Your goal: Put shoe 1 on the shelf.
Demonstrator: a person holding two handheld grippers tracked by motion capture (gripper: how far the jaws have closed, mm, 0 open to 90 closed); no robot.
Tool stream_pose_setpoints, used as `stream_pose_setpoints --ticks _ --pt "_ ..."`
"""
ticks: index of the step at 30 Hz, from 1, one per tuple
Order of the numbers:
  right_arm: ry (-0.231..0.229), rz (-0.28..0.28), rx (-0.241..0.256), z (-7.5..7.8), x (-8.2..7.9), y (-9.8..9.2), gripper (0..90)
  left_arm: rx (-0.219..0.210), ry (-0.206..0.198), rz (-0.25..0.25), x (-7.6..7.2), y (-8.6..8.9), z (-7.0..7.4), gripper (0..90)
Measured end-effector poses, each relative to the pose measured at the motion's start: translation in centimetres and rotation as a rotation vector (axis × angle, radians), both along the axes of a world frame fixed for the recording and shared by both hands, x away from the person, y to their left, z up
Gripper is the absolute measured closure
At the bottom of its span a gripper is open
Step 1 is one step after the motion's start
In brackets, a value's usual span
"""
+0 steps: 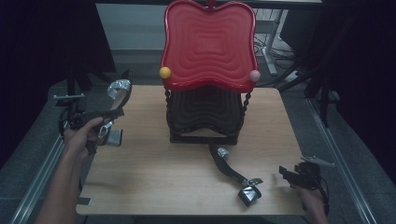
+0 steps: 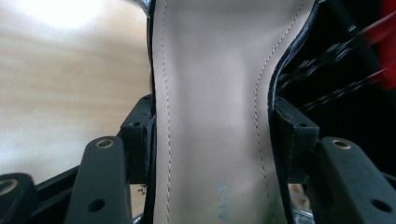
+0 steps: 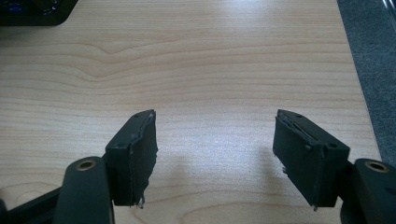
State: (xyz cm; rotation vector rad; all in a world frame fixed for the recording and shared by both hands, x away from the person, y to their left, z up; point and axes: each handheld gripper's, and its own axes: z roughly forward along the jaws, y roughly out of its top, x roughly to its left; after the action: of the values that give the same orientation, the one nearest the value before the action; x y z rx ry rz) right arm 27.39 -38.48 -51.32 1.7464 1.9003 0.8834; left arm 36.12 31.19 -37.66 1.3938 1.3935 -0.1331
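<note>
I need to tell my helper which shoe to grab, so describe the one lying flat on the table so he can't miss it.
Start at the two-tier rack with the red top tray. Just in front of it, toward the right gripper, a black high-heeled sandal lies on the wooden table. The other sandal is held up at the table's left edge.

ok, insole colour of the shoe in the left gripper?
Beige insole, black edging; clearest in the left gripper view.

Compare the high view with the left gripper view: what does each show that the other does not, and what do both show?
High view alone: the red tray on its black stand, the second shoe lying on the table, and the right gripper, open. Left gripper view alone: the held shoe's beige insole with its stitching, pinched between the black jaws. Both: the left gripper shut on the held shoe, and the wooden table.
</note>
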Motion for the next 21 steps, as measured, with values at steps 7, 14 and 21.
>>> stream_pose_setpoints --ticks 7,14,21 --pt "0.004 -0.007 0.003 0.0 0.0 -0.1 30.8 -0.02 -0.028 0.004 1.3 0.0 2.6 42.8" --pt "0.003 -0.002 0.002 -0.1 0.1 0.0 30.7 -0.022 -0.071 -0.012 2.8 -1.3 6.8 42.9" --pt "0.001 0.004 -0.001 -0.1 0.1 0.1 30.8 -0.022 -0.105 -0.023 3.5 -3.1 10.3 42.8"
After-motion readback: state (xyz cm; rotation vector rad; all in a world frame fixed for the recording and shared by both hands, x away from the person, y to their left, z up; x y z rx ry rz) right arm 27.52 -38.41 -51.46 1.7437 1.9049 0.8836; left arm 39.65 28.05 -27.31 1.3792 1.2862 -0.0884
